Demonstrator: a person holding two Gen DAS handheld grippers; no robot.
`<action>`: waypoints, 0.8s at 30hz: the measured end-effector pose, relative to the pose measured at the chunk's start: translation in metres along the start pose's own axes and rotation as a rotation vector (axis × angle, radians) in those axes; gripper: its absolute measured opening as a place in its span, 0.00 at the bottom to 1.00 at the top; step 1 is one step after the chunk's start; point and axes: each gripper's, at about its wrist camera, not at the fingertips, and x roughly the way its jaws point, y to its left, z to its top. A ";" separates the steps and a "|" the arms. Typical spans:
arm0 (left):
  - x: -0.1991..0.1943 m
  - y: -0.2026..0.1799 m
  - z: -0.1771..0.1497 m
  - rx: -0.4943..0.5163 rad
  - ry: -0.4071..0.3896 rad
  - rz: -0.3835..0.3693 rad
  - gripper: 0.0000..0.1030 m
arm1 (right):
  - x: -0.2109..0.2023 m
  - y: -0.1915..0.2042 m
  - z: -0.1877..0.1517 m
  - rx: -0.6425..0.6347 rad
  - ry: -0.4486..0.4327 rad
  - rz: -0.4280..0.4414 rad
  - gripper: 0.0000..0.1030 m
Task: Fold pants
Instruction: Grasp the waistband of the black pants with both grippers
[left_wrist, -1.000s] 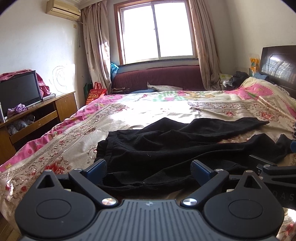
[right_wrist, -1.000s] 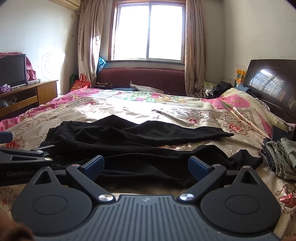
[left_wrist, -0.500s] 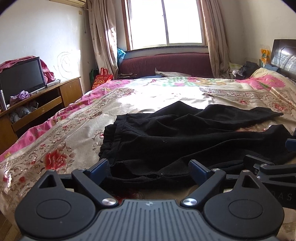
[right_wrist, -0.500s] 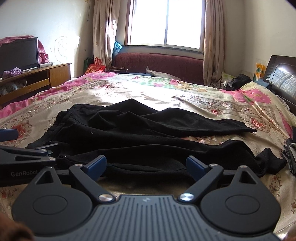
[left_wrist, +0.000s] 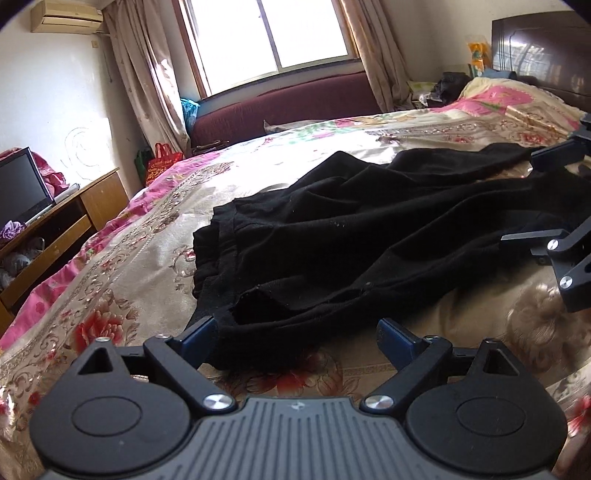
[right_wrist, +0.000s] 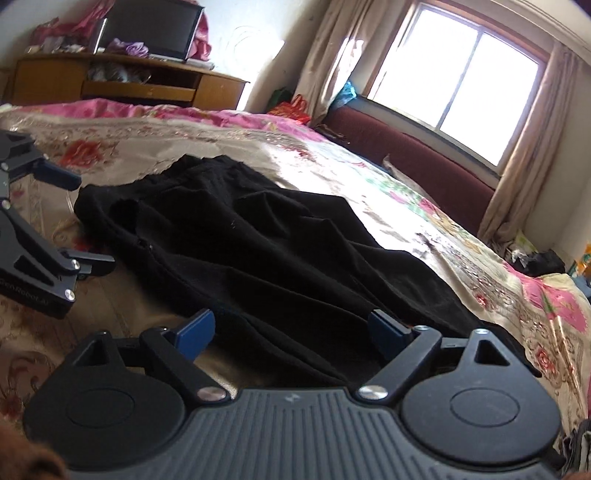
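Observation:
Black pants lie rumpled on the floral bedspread, waistband to the left, legs running right. My left gripper is open, low over the bed, its fingers either side of the near waistband corner. My right gripper is open, its fingers straddling the near edge of a pant leg. The right gripper also shows at the right edge of the left wrist view. The left gripper shows at the left edge of the right wrist view.
A wooden TV cabinet with a television stands left of the bed. A maroon bench sits under the window. The dark headboard is at the far right.
Both grippers have dropped closer to the pants and turned apart: the left toward the waistband corner, the right along the leg. Both stay open.

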 end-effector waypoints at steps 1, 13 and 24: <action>0.007 -0.001 -0.002 0.031 0.011 0.008 0.95 | 0.006 0.002 0.001 -0.013 0.009 0.013 0.80; 0.053 0.022 -0.004 0.057 0.060 -0.048 0.33 | 0.066 0.024 0.011 -0.065 0.188 0.197 0.06; 0.042 0.078 -0.024 -0.093 0.106 0.058 0.25 | 0.029 0.082 0.023 0.053 0.212 0.371 0.15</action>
